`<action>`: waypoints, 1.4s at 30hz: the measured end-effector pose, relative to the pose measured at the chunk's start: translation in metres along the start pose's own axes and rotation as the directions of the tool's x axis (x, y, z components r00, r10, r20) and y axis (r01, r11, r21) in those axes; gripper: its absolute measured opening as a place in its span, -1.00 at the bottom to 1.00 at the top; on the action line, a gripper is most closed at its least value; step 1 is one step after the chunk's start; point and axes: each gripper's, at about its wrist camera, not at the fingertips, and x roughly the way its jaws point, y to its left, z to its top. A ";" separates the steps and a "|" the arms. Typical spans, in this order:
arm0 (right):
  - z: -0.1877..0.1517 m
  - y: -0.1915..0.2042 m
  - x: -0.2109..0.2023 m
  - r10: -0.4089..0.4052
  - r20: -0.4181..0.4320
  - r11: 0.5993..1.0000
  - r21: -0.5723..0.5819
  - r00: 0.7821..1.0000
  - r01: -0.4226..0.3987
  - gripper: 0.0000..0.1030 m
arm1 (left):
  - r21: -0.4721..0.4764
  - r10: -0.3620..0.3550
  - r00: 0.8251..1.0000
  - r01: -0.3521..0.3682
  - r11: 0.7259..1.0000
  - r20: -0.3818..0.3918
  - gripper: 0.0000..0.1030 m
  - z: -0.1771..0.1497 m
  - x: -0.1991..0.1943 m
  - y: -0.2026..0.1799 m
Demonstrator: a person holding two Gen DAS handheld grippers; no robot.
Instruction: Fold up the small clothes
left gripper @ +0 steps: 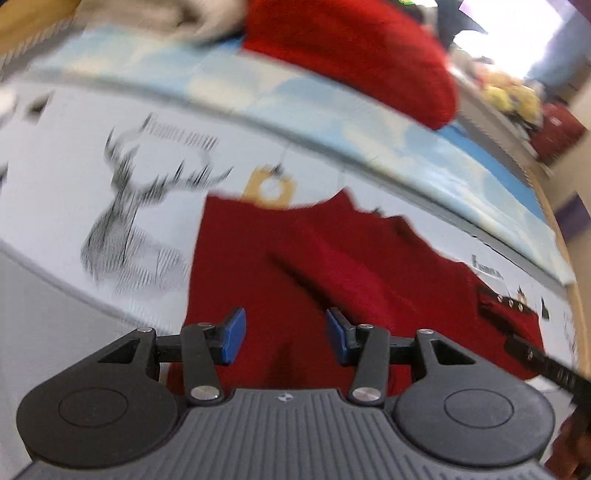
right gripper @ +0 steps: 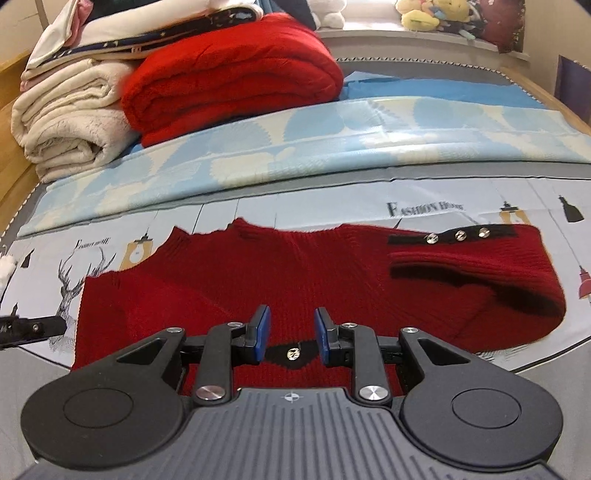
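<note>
a printed bedsheet (right gripper: pixel 332 206) with deer drawings, lamps and lettering covers the bed, and a pale blue patterned blanket (right gripper: pixel 332 140) lies across it further back. behind that blanket sits a folded bright red blanket (right gripper: pixel 236 74), touching a rolled cream blanket (right gripper: pixel 66 122) beside it, with more folded bedding stacked on top of the cream one. plush toys (right gripper: pixel 428 14) line the far ledge.

the dark red knit sweater (right gripper: pixel 258 273) lies flat on the printed sheet, spread wide across the right wrist view, with a sleeve folded over at its right end. a black placket there carries three silver buttons (right gripper: pixel 458 235), and another button (right gripper: pixel 293 353) on a black patch shows near the sweater's close edge.

the left gripper (left gripper: pixel 286 334) hangs over the sweater's left part, its blue pads (left gripper: pixel 236 332) spread apart with nothing between them; this view is blurred. the right gripper (right gripper: pixel 291 334) sits low over the near edge, its blue pads (right gripper: pixel 263 332) a narrow gap apart, with the button patch showing in that gap. no cloth is pinched between them.
</note>
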 end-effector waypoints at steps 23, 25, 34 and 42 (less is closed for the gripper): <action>-0.037 0.106 0.059 0.082 -0.072 0.930 -0.354 0.994 -0.103 0.06 | -0.045 0.053 0.998 -0.051 0.998 0.030 0.05 0.020 -0.011 0.016; -0.038 0.105 0.061 0.075 -0.073 0.928 -0.359 0.995 -0.096 0.04 | -0.050 0.055 0.998 -0.053 0.997 0.032 0.05 0.021 -0.013 0.019; -0.033 0.095 0.062 0.069 -0.065 0.953 -0.290 0.996 -0.085 -1.00 | -0.043 0.066 0.997 -0.065 0.997 0.032 0.05 0.020 -0.016 0.024; -0.017 0.068 0.046 -0.017 -0.012 0.991 -0.131 1.000 0.016 -1.00 | -0.044 0.074 0.997 -0.073 0.996 0.033 0.05 0.021 -0.015 0.024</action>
